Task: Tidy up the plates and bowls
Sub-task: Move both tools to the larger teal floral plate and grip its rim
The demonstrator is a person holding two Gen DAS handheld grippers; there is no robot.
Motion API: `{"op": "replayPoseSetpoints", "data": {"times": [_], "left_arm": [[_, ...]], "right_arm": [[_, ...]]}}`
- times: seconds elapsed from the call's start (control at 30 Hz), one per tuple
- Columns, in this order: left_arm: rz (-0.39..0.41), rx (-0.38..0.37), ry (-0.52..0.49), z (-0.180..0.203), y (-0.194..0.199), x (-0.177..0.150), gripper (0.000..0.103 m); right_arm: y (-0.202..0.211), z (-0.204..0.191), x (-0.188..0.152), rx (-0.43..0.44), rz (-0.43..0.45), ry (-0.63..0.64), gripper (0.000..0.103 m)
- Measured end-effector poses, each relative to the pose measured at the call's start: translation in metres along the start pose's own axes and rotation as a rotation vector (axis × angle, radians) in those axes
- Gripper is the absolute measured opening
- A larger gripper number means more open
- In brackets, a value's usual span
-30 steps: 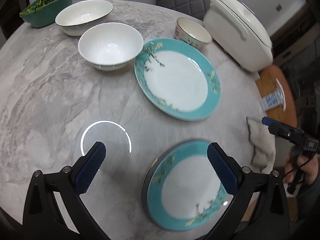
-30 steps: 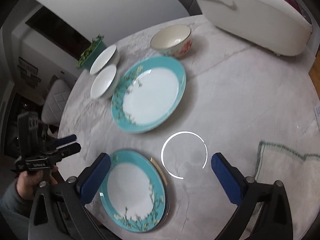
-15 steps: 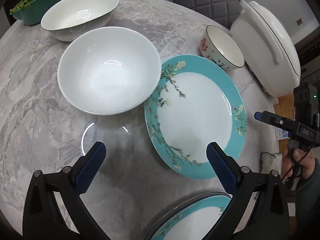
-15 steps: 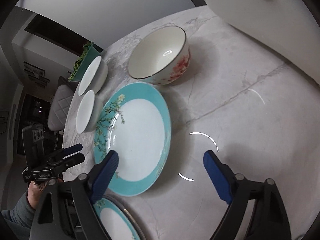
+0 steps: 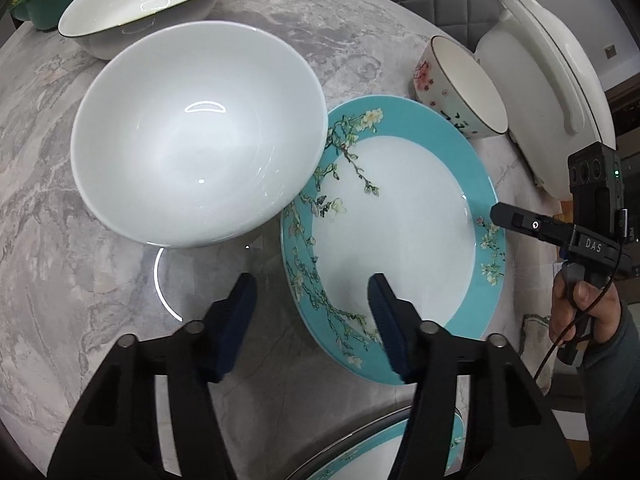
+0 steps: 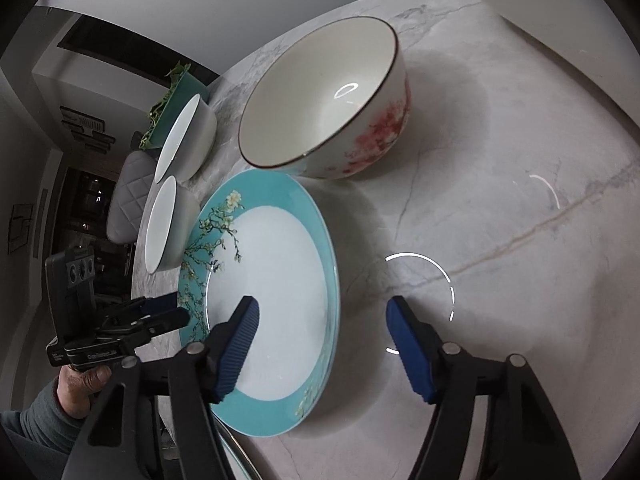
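Marble-grey counter (image 5: 100, 280) carries all the dishes. Near its middle lies a teal plate (image 5: 400, 232) with a white centre and flowering branches on its rim. The left gripper (image 5: 310, 308) hangs over the near-left edge of this plate with its fingers apart: one blue pad is above the plate, the other above bare counter, and nothing is held between them. The right gripper (image 6: 320, 332) is also spread wide and holds nothing; its left pad is over the white centre of the same plate (image 6: 272, 300), its right pad over the counter.

Just beside the plate on the left stands a large white bowl (image 5: 196, 136), and its wall overhangs the plate rim. Behind it is a second white bowl (image 5: 144, 0) with a dark edge, and further back a green planter (image 5: 36, 4). A small bowl with red flowers (image 6: 332, 96) stands close behind the plate. A white rice cooker (image 5: 552, 80) is next to this bowl. Another teal plate (image 5: 400, 456) shows only partly at the bottom edge of the left wrist view.
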State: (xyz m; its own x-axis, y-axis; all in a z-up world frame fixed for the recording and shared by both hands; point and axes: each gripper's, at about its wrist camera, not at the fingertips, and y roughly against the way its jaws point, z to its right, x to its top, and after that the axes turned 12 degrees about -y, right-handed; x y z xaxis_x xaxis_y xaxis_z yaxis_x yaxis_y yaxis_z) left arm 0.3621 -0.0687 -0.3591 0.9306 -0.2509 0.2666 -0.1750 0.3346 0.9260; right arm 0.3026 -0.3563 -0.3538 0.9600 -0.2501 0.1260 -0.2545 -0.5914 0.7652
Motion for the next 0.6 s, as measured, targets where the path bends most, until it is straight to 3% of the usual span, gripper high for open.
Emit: {"op": "replayPoseSetpoints", "data": {"times": [0.27, 0.33, 0.37, 0.4, 0.5, 0.57, 0.6], "left_arm": [[0.008, -0.045, 0.029, -0.004, -0.007, 0.004, 0.053], [0.010, -0.056, 0.025, -0.003, -0.007, 0.006, 0.041], [0.008, -0.053, 0.024, -0.002, -0.008, 0.006, 0.029], [0.006, -0.045, 0.024, -0.002, -0.009, 0.007, 0.028], [0.001, -0.046, 0.035, -0.005, -0.010, 0.009, 0.022], [-0.005, -0.043, 0.042, -0.008, -0.011, 0.008, 0.016], [-0.007, -0.043, 0.044, -0.009, -0.012, 0.008, 0.015]], "right_arm": [[0.000, 0.001, 0.005, 0.015, -0.021, 0.015, 0.068], [0.000, 0.001, 0.006, 0.019, -0.026, 0.011, 0.068], [0.000, 0.001, 0.006, 0.019, -0.028, 0.010, 0.066], [-0.001, 0.001, 0.008, 0.017, -0.032, 0.009, 0.064], [-0.004, 0.002, 0.008, -0.008, -0.058, 0.007, 0.042], [-0.009, 0.001, 0.007, -0.037, -0.088, 0.009, 0.017], [-0.012, 0.001, 0.005, -0.050, -0.100, 0.008, 0.014]]}}
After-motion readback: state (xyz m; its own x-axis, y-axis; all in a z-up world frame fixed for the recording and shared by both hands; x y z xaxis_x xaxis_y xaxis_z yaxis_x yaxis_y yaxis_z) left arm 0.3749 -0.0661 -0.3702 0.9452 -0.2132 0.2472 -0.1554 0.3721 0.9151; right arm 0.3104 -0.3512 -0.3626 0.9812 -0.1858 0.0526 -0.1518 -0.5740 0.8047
